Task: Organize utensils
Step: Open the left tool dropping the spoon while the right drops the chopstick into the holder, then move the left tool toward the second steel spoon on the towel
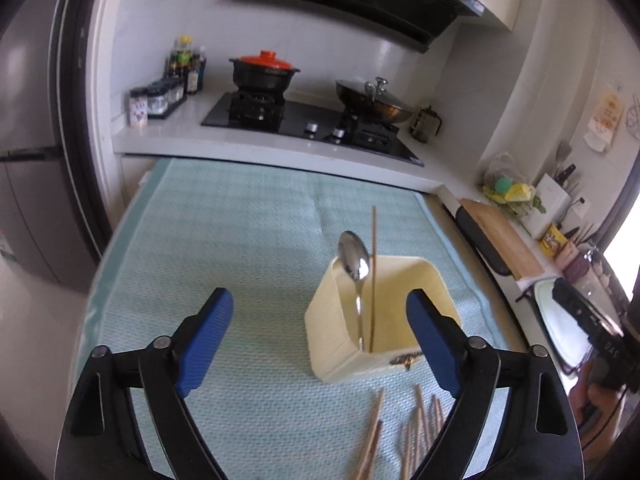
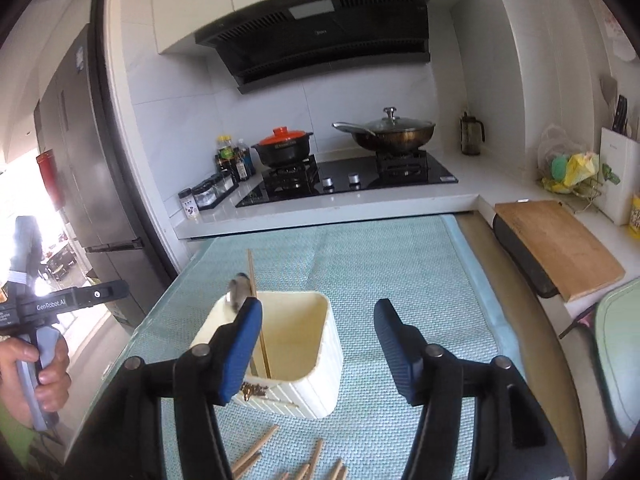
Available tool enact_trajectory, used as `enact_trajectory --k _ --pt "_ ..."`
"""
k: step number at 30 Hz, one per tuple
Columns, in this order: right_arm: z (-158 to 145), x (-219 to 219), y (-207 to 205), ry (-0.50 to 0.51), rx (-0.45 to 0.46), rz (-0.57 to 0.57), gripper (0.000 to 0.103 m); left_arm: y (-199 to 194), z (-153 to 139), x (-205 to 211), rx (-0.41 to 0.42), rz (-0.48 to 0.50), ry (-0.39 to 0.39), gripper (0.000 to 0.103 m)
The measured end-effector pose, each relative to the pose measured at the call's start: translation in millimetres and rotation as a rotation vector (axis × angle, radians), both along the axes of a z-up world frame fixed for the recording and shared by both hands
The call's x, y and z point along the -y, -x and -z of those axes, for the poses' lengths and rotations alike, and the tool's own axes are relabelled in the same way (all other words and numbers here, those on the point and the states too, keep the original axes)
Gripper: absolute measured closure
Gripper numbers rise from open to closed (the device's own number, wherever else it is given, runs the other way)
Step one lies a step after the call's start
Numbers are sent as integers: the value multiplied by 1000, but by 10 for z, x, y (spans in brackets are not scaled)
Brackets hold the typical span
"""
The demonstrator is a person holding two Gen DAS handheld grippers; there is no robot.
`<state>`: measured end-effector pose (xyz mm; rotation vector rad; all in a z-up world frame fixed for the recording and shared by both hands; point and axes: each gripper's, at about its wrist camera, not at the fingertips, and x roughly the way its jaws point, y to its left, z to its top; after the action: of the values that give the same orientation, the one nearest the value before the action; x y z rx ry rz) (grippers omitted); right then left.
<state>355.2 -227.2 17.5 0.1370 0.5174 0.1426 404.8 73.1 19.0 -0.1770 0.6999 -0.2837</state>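
sorting looks partway done in the left wrist view: the cream ribbed plastic utensil holder [image 1: 384,320] stands on the pale green woven mat [image 1: 224,240] that covers the surface, and it already holds 1 shiny metal spoon [image 1: 354,260], bowl up, and 1 thin wooden chopstick [image 1: 374,272], both upright against its near wall. the left hand-held gripper [image 1: 320,336] hangs above the mat with its blue-padded jaws wide apart and nothing between them. the loose wooden chopsticks [image 1: 400,436] lie scattered on the mat just in front of the holder, several of them, their ends cut off by the lower edge. my reading is that the step in hand is fetching the next chopstick; that calls for dipping low, closing on 1 slim stick lying flat, and lifting it clear of its neighbours.

from the right wrist view, the right hand-held gripper [image 2: 318,344] is also spread open and empty, hovering just behind the holder [image 2: 296,360], its left pad overlapping the spoon [image 2: 236,292], which is blurred here. the standing chopstick [image 2: 258,316] leans inside. the scattered chopsticks [image 2: 288,460] show at the bottom edge. the left gripper's body and the person's hand appear at far left, well apart from the holder.

around: a black hob with a black clay pot with an orange lid [image 2: 284,146] and a lidded wok [image 2: 394,132], and a wooden cutting board [image 2: 560,240] to the right, none in the way. the likeliest snags are the sticks lying close together and the upright spoon and stick crowding the holder's near wall.
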Motion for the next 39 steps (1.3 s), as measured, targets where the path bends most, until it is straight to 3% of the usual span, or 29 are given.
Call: enact_trajectory --k 4,9,16,18,19,23,26,29,35,39 --pt "-54 -79 677 108 106 -8 37 653 32 -192 81 -29 -82 6" --pt "132 -233 1321 211 149 -9 35 1392 304 -422 167 -181 -125 5" --pt "490 -406 1726 241 116 13 34 1791 744 -490 112 -249 -101 5" --pt "581 -442 1761 243 107 34 21 1843 853 -443 102 -261 -119 5" --pt "631 -451 1806 237 112 40 21 1859 902 -415 98 -263 -122 5" --pt "828 -483 1912 239 100 61 19 1933 1045 -268 48 -215 -90 6" --pt "939 -461 1928 253 78 81 18 1971 1098 -81 24 -150 -116 5" --pt "1040 -423 1925 245 34 93 18 2017 1139 75 19 -113 -120 0" --pt "1169 -437 1963 245 -12 99 16 2040 1181 226 22 -63 -171 0" --pt "1208 -482 1951 263 -31 89 12 2089 1100 193 57 -32 -141 0"
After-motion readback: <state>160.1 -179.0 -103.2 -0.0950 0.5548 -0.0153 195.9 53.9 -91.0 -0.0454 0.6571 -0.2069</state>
